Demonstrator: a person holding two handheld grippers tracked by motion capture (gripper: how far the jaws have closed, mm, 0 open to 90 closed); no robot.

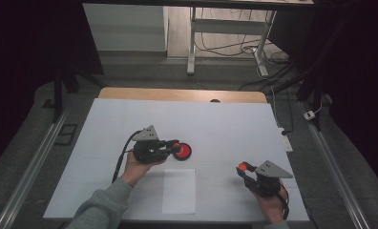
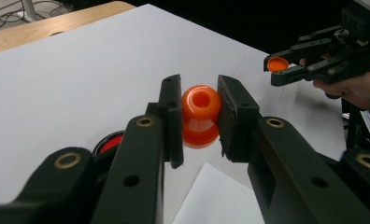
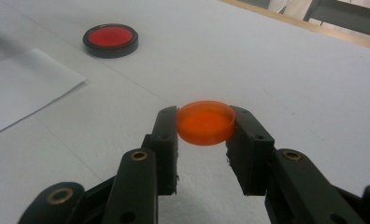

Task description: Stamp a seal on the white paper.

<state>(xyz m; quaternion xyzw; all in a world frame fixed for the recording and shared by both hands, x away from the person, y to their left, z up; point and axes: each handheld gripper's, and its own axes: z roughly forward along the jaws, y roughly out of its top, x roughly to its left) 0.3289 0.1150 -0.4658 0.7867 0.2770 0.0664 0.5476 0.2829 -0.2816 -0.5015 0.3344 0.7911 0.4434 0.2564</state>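
We see two hand-held grippers over a smooth white worktop [image 1: 215, 124]. The left hand-held gripper [image 2: 199, 119], left of centre in the high view, is clamped on a small orange bottle [image 2: 200, 114] of glossy, translucent plastic; its rounded shoulder and round open mouth face the left gripper view's camera, so its long axis runs roughly along the jaws, though we cannot tell its exact tilt. The bottle hangs just above the worktop, with the flat black pads pressing its two sides. The right hand-held gripper [image 3: 205, 126], near the right front of the worktop, grips an orange cap [image 3: 205, 122], a shallow translucent disc with a low rim, held flat between the pads and clear of the surface, its short axis upright. Just beside the left gripper lies a round dish [image 3: 110, 39] with a black rim and a matt red face, resting flat on the worktop. A white rectangular sheet of paper [image 1: 178, 190] lies flat at the near centre, between the two hands.
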